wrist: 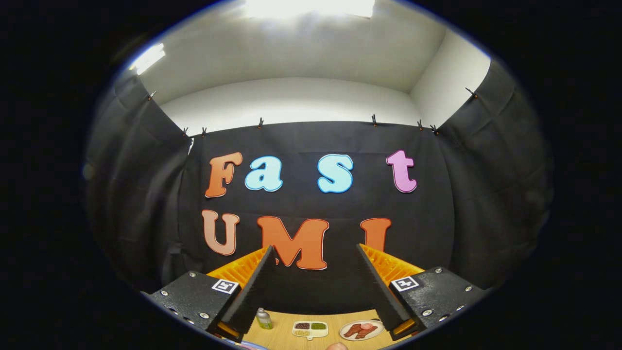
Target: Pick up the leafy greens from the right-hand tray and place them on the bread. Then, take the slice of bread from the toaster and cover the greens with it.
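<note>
One gripper (315,253) is seen at the bottom centre of the frame, its two fingers spread wide with nothing held between them; the tips are raised against the black cloth wall (146,194). Two square markers are counted, one on each finger mount.

One strip of wooden table (282,335) is seen low in the frame, between the finger bases. On it are listed, from left to right:
- One small bottle (263,319) with a pale cap, just beside the left finger.
- One white divided tray (310,329), in which three fillings are counted: dark, green and pale. The green filling lies in the right compartment.
- One white plate (361,330) with reddish slices, near the right finger.

Bread and a toaster cannot be made out.
</note>
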`<state>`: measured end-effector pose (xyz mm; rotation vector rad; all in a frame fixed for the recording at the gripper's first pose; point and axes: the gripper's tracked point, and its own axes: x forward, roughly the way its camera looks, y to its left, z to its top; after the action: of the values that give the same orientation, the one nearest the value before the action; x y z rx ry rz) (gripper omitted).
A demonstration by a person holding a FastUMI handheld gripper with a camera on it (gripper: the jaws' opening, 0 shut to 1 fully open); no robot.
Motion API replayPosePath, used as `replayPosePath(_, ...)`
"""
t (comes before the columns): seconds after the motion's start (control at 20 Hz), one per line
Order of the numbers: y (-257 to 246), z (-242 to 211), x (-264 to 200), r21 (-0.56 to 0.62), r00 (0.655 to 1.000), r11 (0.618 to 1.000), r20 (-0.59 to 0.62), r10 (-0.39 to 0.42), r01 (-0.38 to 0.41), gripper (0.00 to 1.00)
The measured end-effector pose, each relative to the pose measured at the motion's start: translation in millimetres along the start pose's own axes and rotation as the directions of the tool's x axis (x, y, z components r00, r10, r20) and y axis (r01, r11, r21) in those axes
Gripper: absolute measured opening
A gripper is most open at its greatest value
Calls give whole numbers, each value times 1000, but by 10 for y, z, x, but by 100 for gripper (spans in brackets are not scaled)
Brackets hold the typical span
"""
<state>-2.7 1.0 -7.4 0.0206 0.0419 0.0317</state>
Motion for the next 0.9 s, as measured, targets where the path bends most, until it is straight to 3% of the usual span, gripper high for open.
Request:
replayPosePath(0.4, 102, 50, -1, 19, 999, 999, 22, 48, -49, 98)
replayPosePath(0.6, 135, -189, 24, 48, 996, 996, -47, 73, -71, 98)
replayPosePath(0.9, 82, -708, 71, 59, 986, 997, -156, 52, -43, 98)
